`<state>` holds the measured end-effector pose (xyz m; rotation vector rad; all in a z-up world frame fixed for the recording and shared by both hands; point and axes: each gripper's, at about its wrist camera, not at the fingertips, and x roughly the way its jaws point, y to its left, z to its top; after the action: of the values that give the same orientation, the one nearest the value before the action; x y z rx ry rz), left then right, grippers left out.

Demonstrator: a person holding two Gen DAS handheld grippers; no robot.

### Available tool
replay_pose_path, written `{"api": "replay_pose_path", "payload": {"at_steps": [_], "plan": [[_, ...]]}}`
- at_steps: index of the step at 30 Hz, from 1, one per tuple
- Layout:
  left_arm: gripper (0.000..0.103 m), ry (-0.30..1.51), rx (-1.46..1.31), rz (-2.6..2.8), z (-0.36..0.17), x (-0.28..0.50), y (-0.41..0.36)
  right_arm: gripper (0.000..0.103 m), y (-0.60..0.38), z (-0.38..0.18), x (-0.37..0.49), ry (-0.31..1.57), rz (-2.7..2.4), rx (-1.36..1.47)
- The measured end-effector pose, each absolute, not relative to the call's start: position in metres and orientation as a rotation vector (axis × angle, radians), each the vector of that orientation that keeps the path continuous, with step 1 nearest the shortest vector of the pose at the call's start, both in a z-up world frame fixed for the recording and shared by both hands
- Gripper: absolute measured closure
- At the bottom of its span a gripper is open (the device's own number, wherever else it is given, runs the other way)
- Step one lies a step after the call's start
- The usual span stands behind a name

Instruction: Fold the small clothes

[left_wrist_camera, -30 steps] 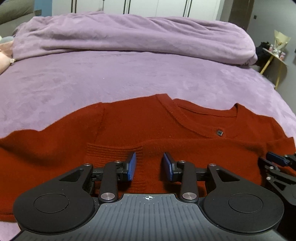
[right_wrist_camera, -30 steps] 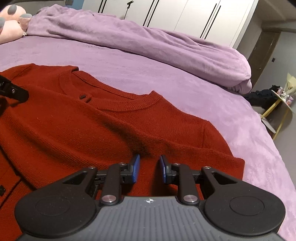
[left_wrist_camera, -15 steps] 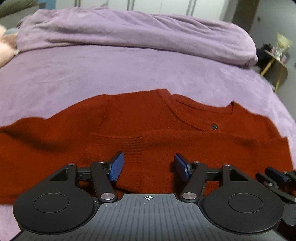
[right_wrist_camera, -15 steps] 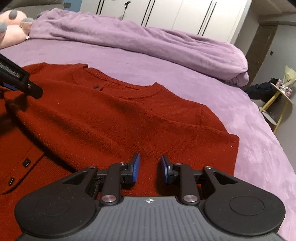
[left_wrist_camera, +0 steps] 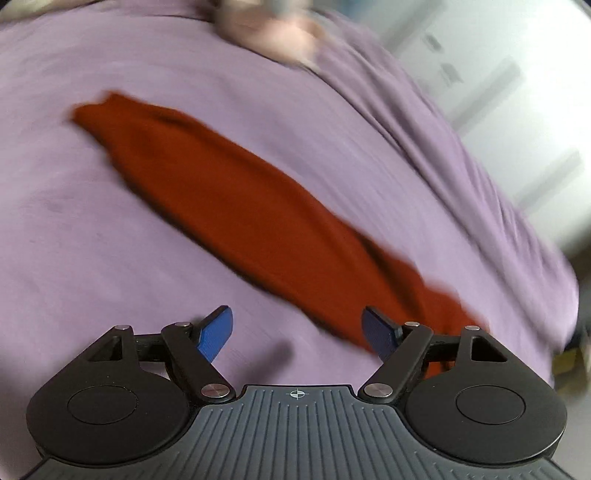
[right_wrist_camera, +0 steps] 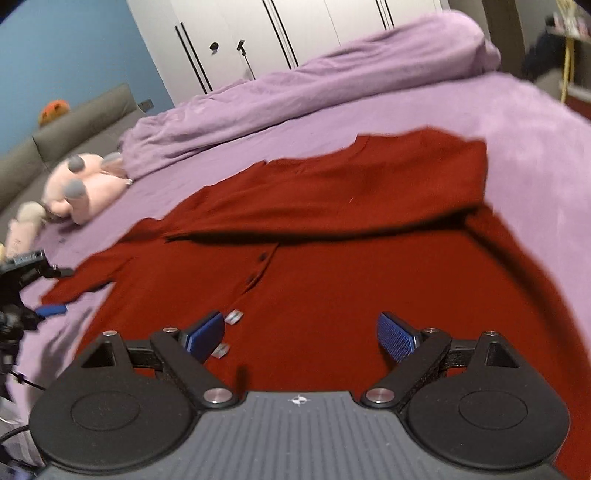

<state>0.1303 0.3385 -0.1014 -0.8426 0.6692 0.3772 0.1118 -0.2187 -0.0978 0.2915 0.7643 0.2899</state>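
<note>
A red cardigan [right_wrist_camera: 332, 266] lies flat on the purple bed [right_wrist_camera: 535, 122]. Its upper part is folded down as a flap [right_wrist_camera: 369, 188] above the button placket [right_wrist_camera: 263, 256]. My right gripper [right_wrist_camera: 301, 328] hovers over the cardigan's lower body, its jaws opening wide with nothing between them. In the blurred left wrist view one red sleeve [left_wrist_camera: 240, 206] stretches diagonally across the bed cover [left_wrist_camera: 110, 258]. My left gripper [left_wrist_camera: 297, 325] sits at the sleeve's near end, jaws opening, with only bed cover between the pads. It also shows at the left edge of the right wrist view, as the left gripper [right_wrist_camera: 55, 291] beside the sleeve cuff.
A rolled purple duvet [right_wrist_camera: 295, 85] lies along the far side of the bed. A pink plush toy [right_wrist_camera: 81, 188] rests at the left by a grey headboard [right_wrist_camera: 74, 122]. White wardrobe doors [right_wrist_camera: 295, 29] stand behind. The bed edge drops off at the right.
Both grippers have gone from nearly shut on the cardigan's fabric to wide open. The left one has swung fast out to the sleeve. The right one has rolled and drawn back.
</note>
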Motion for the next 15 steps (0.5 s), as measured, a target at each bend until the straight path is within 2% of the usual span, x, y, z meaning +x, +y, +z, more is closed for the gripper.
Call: {"api": "replay_pose_path", "payload": {"at_steps": [2,4,5,7,13,14,15], "plan": [[0.025,0.622,-0.924,0.447,-0.111,0.123,0.373,0.023,-0.217,-0.097,0.112,0.779,0.289,0.316],[0.029,0.575,-0.981,0.462,-0.121,0.121,0.4,0.045,-0.214,-0.099,0.118,0.809,0.286,0.347],[0.032,0.553,-1.018,0.474,-0.126,0.12,0.411,0.048,-0.213,-0.1,0.122,0.822,0.286,0.363],[0.04,0.505,-1.128,0.496,-0.14,0.118,0.433,0.05,-0.209,-0.101,0.125,0.835,0.282,0.382],[0.082,0.381,-1.334,0.542,-0.17,0.112,0.473,0.056,-0.195,-0.099,0.127,0.85,0.274,0.372],[0.093,0.376,-1.359,0.547,-0.175,0.11,0.476,0.057,-0.193,-0.099,0.127,0.854,0.275,0.37],[0.094,0.376,-1.384,0.547,-0.178,0.109,0.478,0.058,-0.192,-0.1,0.127,0.855,0.277,0.367]]}}
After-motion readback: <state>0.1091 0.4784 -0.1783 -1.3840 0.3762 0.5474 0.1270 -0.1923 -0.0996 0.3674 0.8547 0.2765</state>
